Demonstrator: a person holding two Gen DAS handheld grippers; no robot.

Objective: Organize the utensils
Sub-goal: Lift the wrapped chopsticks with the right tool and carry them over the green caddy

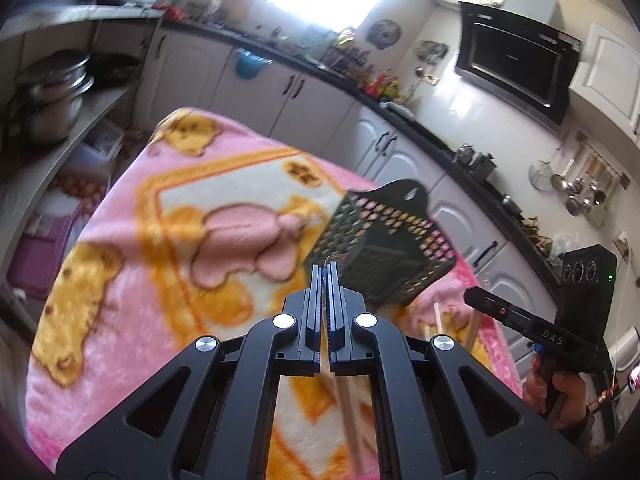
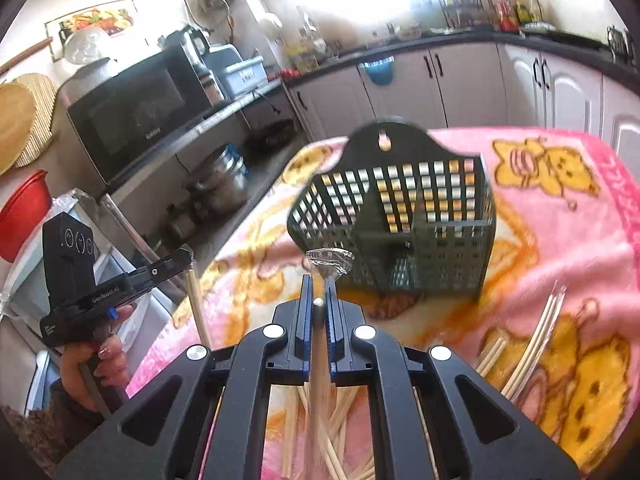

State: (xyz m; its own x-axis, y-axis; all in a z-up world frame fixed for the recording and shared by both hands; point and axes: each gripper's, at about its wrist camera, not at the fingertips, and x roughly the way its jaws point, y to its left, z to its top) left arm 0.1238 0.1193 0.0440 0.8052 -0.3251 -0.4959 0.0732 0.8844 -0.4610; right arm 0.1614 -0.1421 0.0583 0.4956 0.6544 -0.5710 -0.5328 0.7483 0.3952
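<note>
At twelve o'clock from both grippers, the black utensil basket [image 2: 400, 216] stood on the pink blanket [image 2: 560, 240]. Right gripper [image 2: 319, 280] fingers pinched a spoon [image 2: 329, 261]; left gripper [image 1: 326, 270] fingers clamped a chopstick [image 1: 352, 420]. Either might slip and tip the light basket. Readable: "DAS", "GenRobot.AI".

One dark perforated basket [image 2: 400, 216], one pink blanket [image 2: 560, 240], two handheld grippers [image 2: 319, 280] [image 1: 326, 276], one microwave [image 2: 140, 120], a loose pile of wooden chopsticks [image 2: 332, 432] too jumbled to count.
</note>
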